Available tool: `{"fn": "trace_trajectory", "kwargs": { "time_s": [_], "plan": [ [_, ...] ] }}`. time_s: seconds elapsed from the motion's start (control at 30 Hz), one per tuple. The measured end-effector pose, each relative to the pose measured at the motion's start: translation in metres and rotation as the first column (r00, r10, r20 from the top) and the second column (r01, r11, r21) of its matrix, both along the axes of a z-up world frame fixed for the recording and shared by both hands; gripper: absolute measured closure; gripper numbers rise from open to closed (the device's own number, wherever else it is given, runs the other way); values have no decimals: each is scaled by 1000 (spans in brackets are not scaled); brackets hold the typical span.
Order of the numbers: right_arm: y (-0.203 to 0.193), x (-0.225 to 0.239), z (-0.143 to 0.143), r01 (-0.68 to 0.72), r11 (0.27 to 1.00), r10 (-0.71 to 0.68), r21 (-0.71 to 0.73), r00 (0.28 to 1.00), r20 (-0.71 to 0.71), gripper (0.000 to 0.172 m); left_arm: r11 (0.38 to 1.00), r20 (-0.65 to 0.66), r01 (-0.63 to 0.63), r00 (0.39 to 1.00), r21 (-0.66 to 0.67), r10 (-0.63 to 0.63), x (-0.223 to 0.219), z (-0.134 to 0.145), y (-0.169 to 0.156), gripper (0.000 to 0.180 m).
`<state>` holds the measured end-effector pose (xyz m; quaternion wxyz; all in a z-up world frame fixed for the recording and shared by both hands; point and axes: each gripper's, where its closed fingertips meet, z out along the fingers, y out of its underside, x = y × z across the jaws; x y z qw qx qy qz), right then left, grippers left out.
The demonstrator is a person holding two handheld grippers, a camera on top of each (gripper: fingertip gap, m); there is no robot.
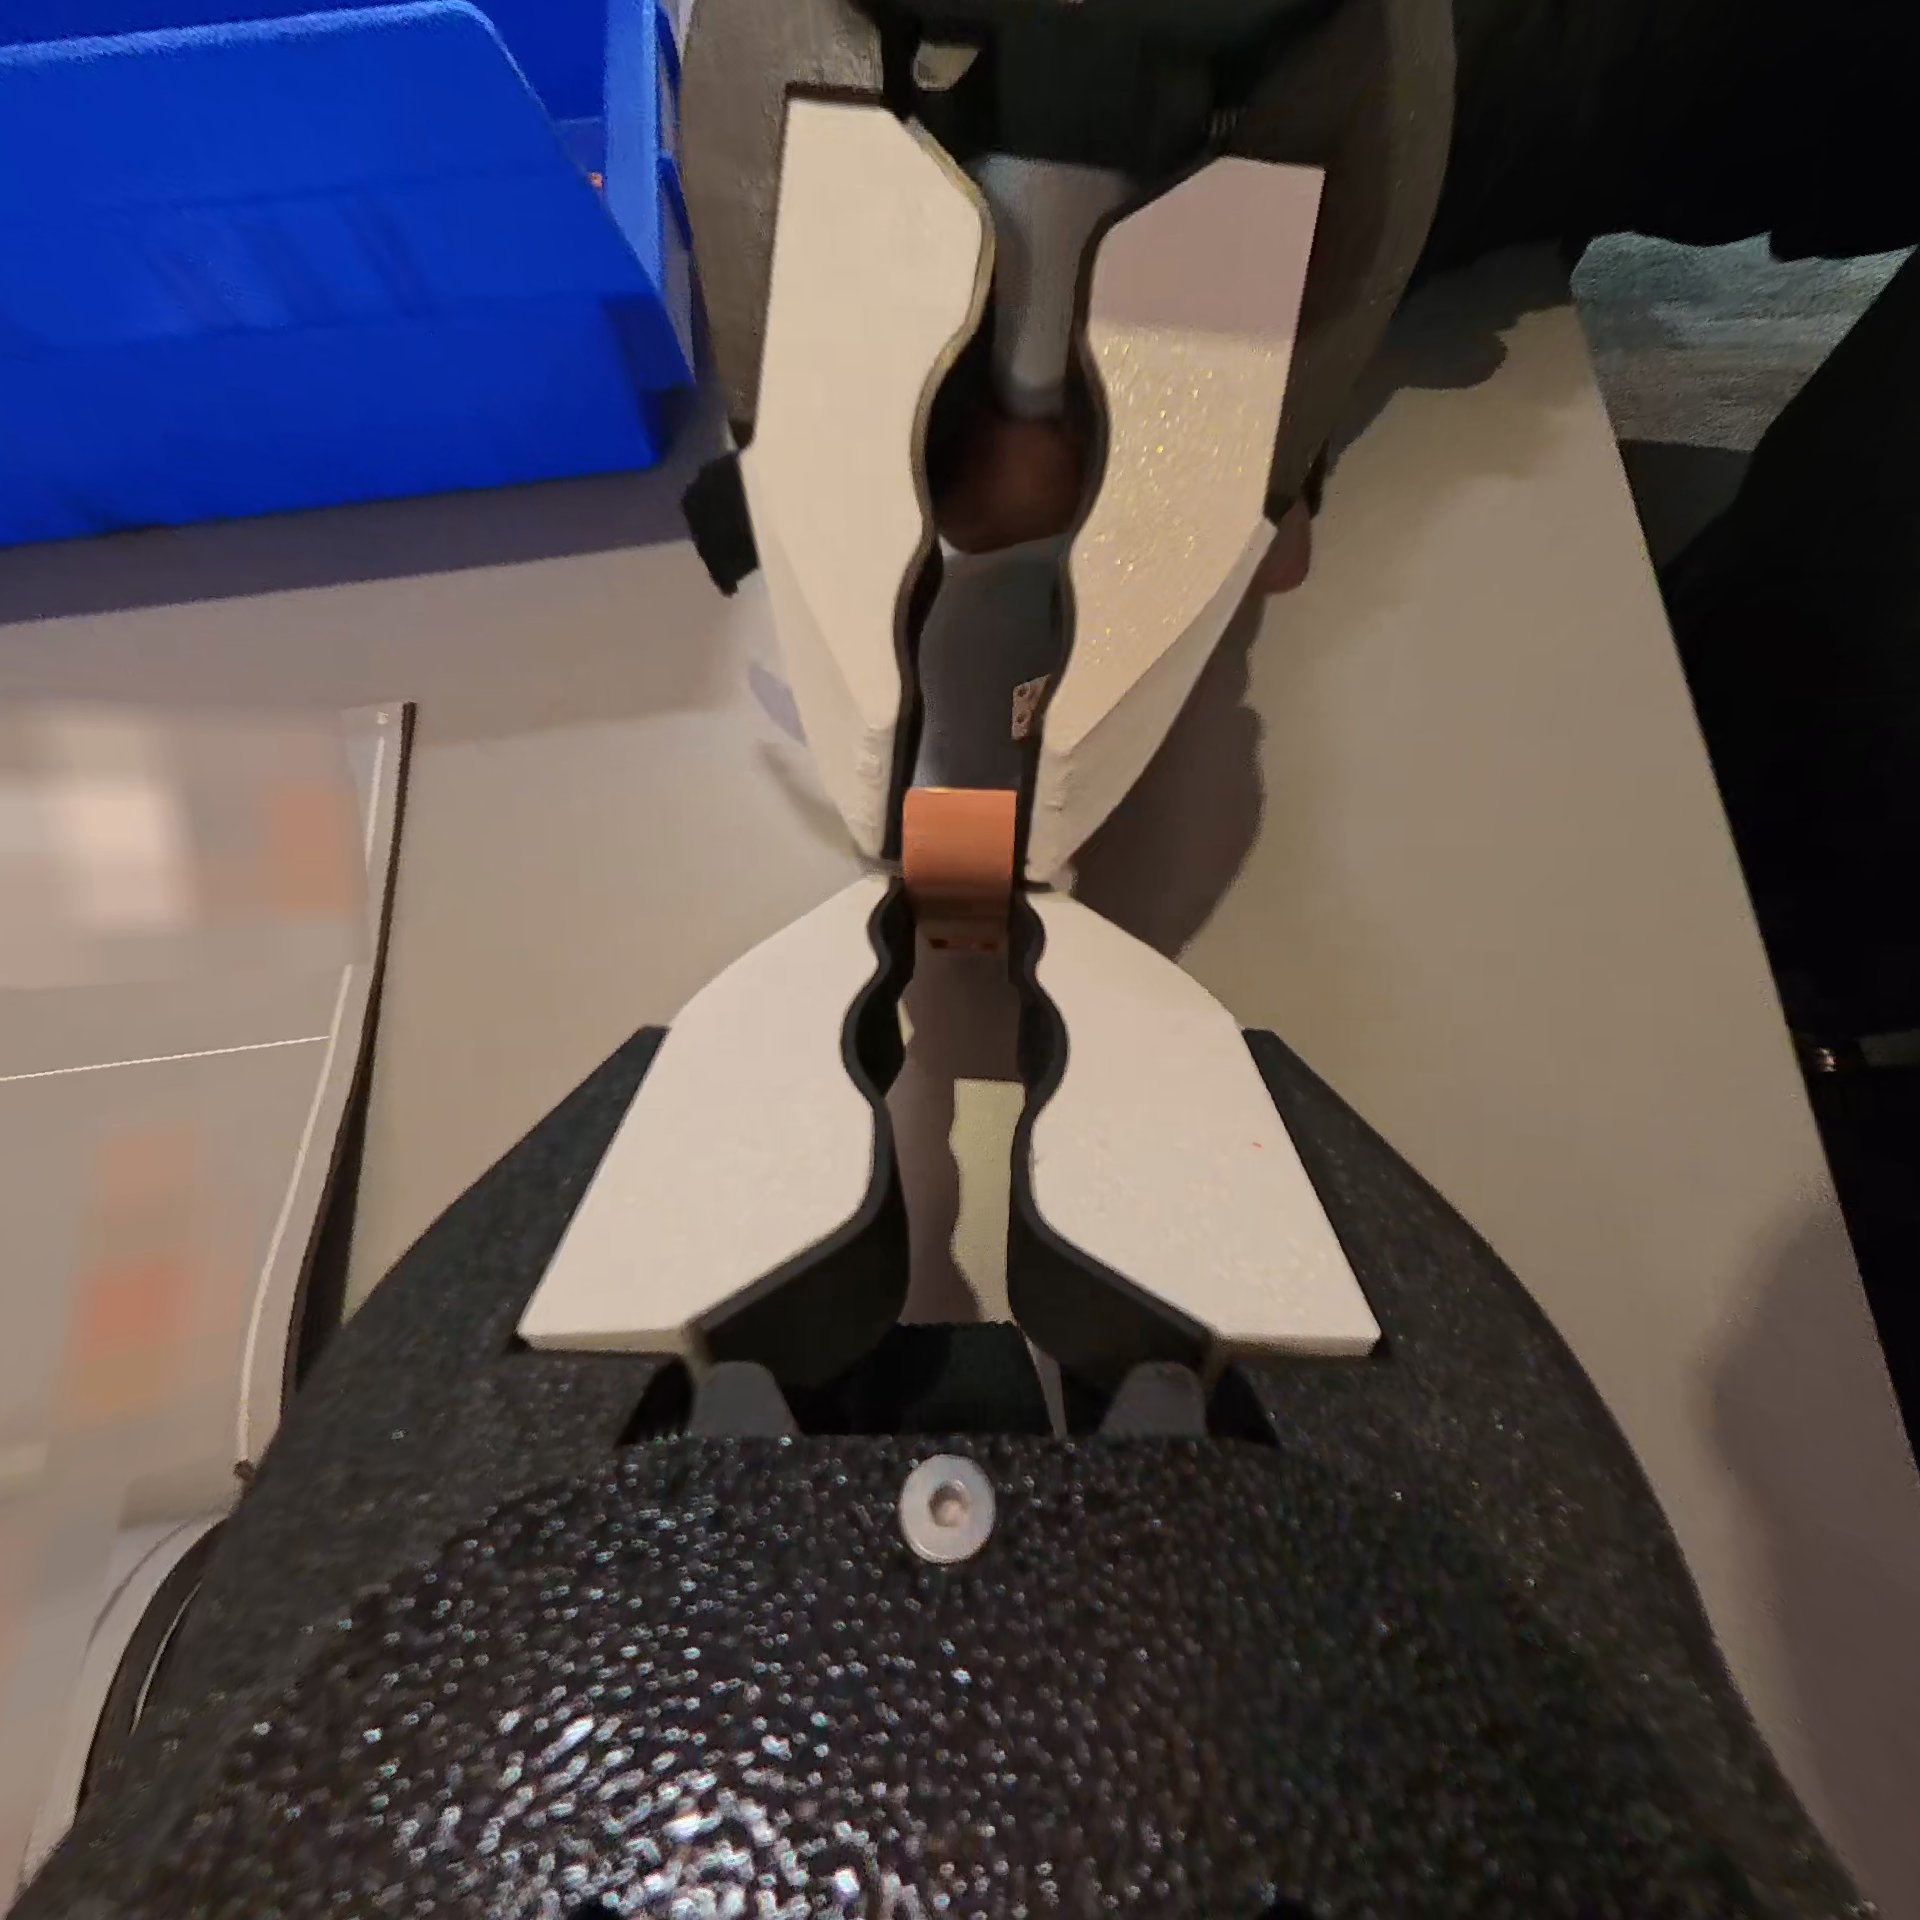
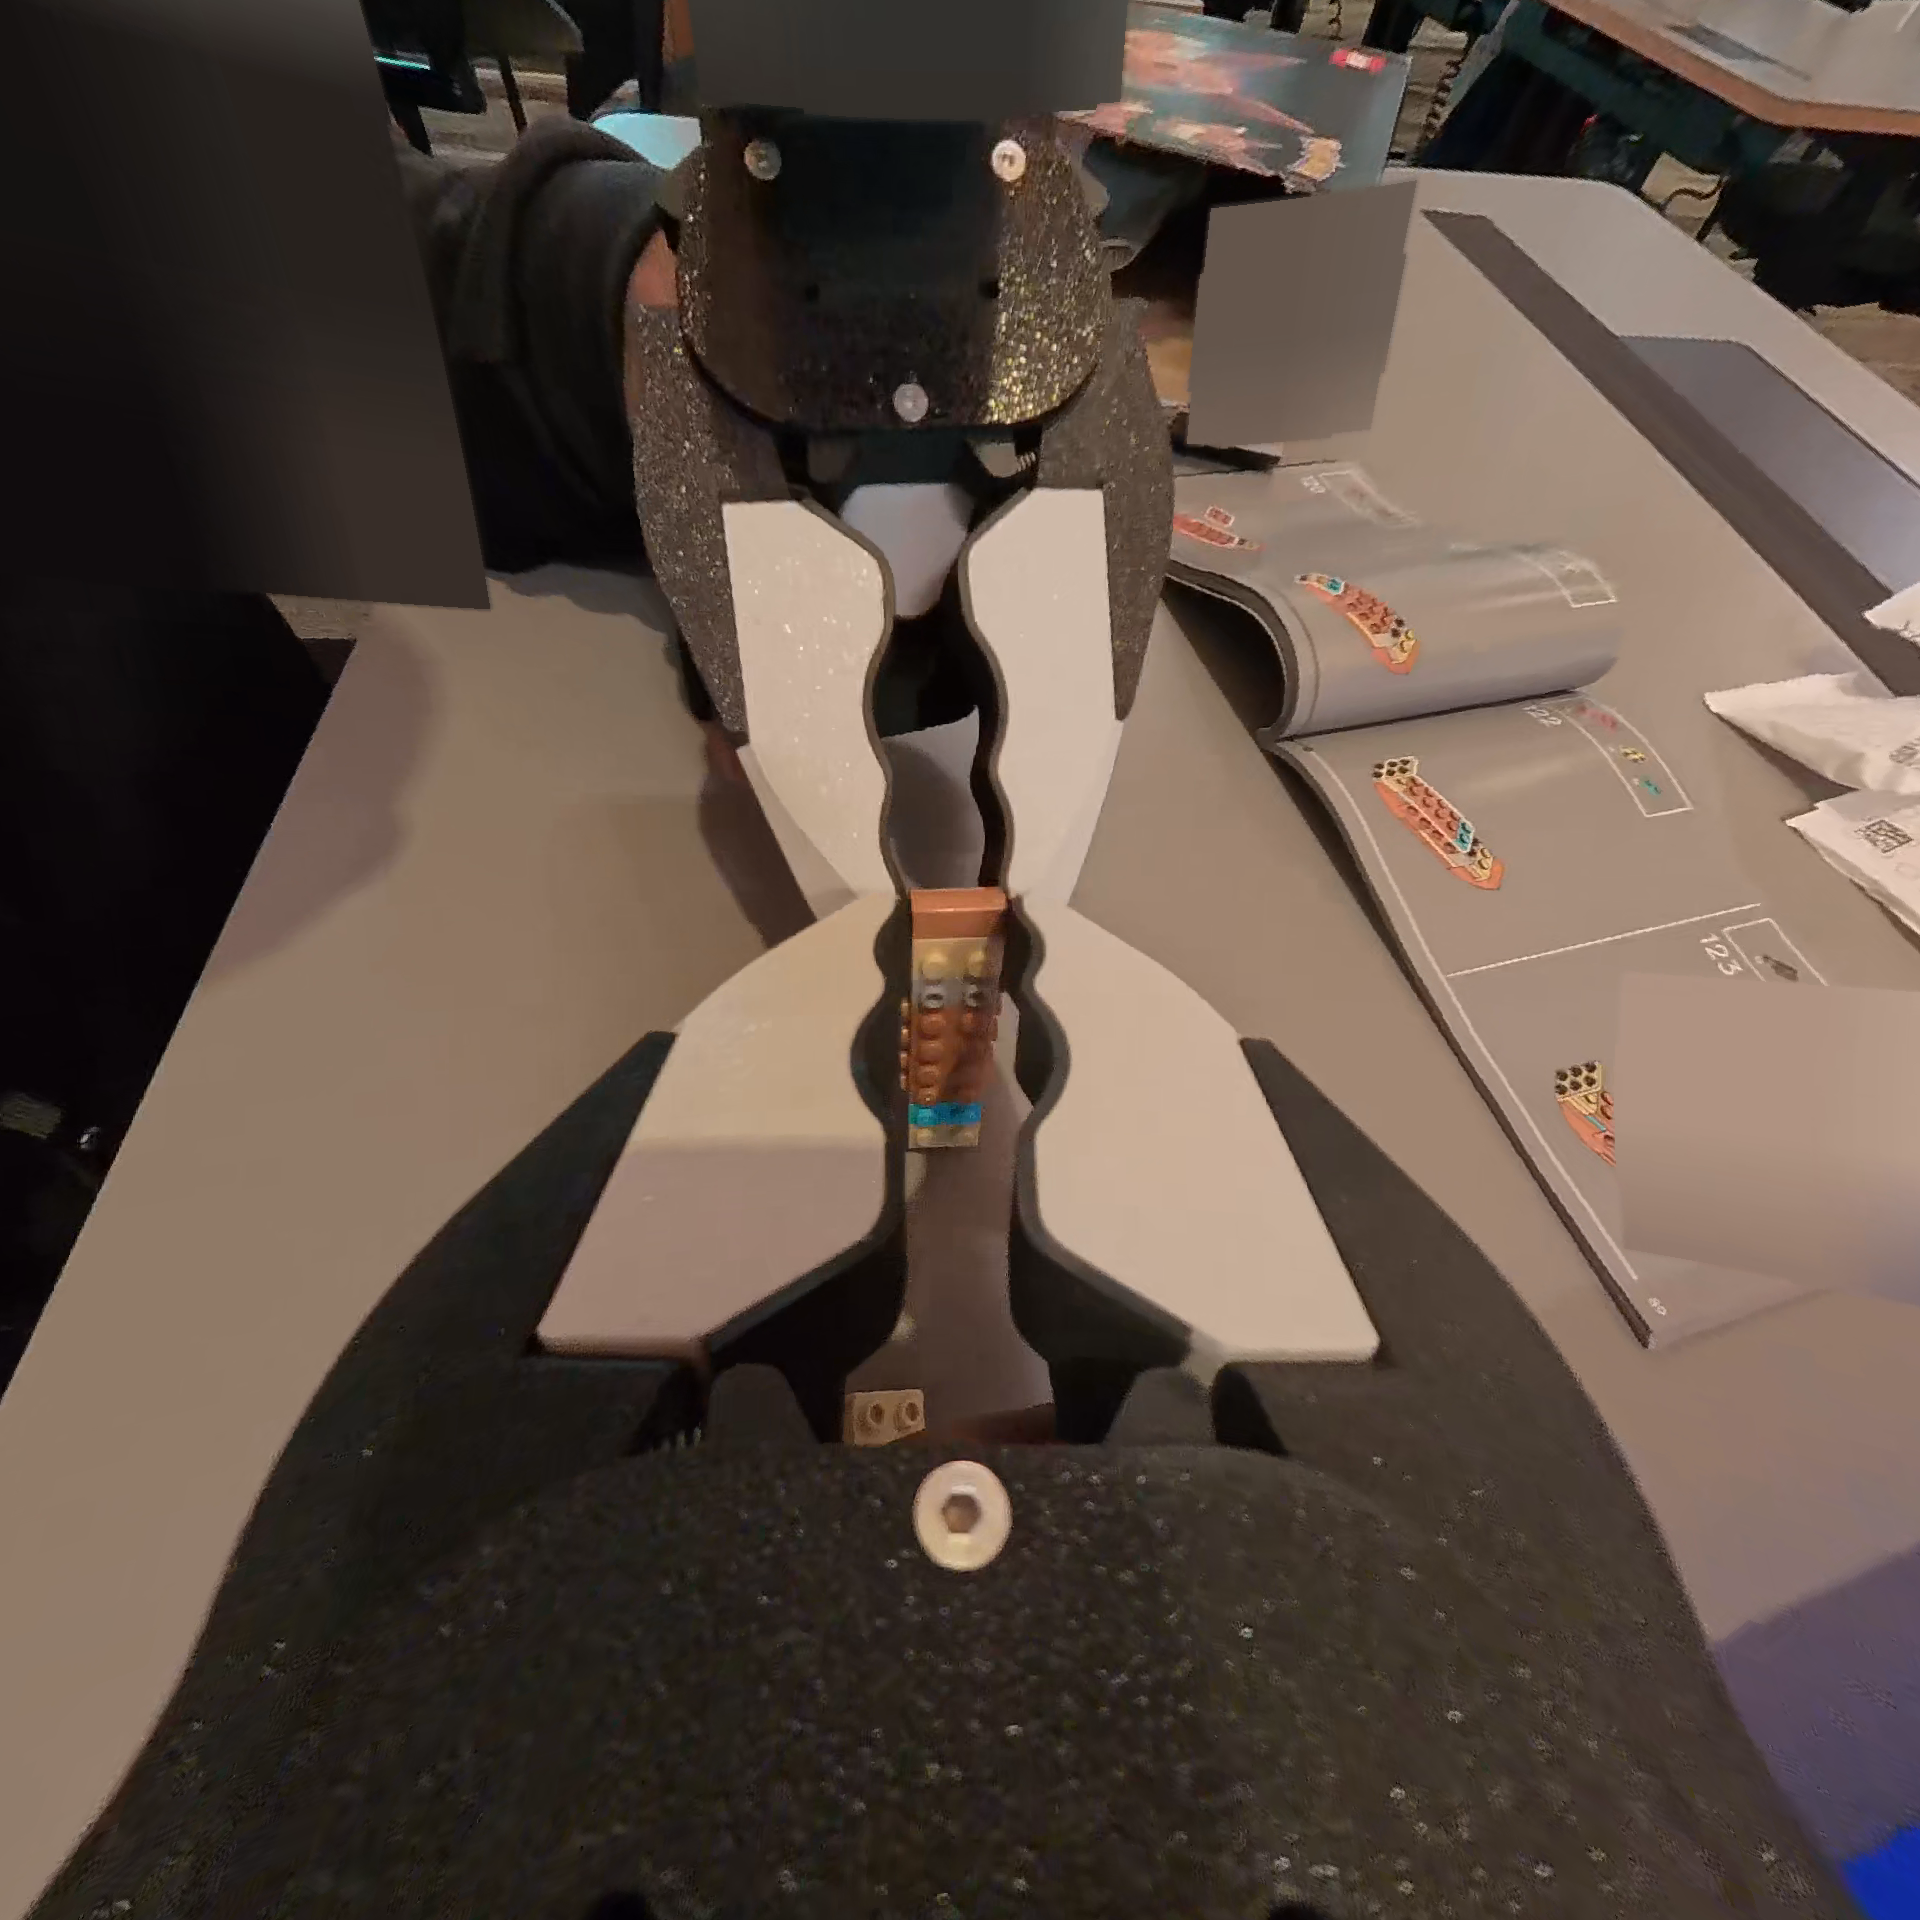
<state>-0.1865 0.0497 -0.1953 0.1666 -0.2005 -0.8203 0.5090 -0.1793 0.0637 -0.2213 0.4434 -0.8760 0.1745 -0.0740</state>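
Pale grey tabletop [image 2: 416,883] fills both wrist views, with dark chairs and another desk in the dim room behind. Tip to tip above it, the two grippers meet on one small toy-brick build. The left gripper [image 1: 956,883] pinches the smooth orange-brown end of that narrow brick assembly [image 1: 956,847], its white fingers [image 1: 769,987] closed against the piece on both sides. Facing it, the right gripper [image 2: 956,914] clamps the same assembly [image 2: 948,1029]. From that side the piece shows as a slim strip of studded plates, brown in the middle, tan and grey near the tips, with a turquoise band at the near end, lying lengthwise between the white fingers [image 2: 1122,1039].

A small tan two-stud brick [image 2: 883,1413] lies on the table under the right gripper's body. To the right, an open grey instruction booklet [image 2: 1507,831] shows pictures of brick builds, with crumpled white paper sheets [image 2: 1849,748] beyond it. A blue plastic bin [image 1: 312,291] sits at the far left of the left gripper's view.
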Motion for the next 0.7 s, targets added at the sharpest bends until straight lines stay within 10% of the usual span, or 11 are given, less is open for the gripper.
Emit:
{"fn": "trace_trajectory", "kwargs": {
  "time_s": [0.43, 0.7],
  "plan": [
    [14, -11, 31, 66, 947, -39, -316, 995, 94, 155, 997, 137, 8, 990, 73, -18, 2, 1, 6, 148],
    [16, 0, 21, 17, 980, 1, -197, 996, 91, 150, 996, 125, -4, 992, 90, -7, 2, -4, 11, 163]
  ]
}}
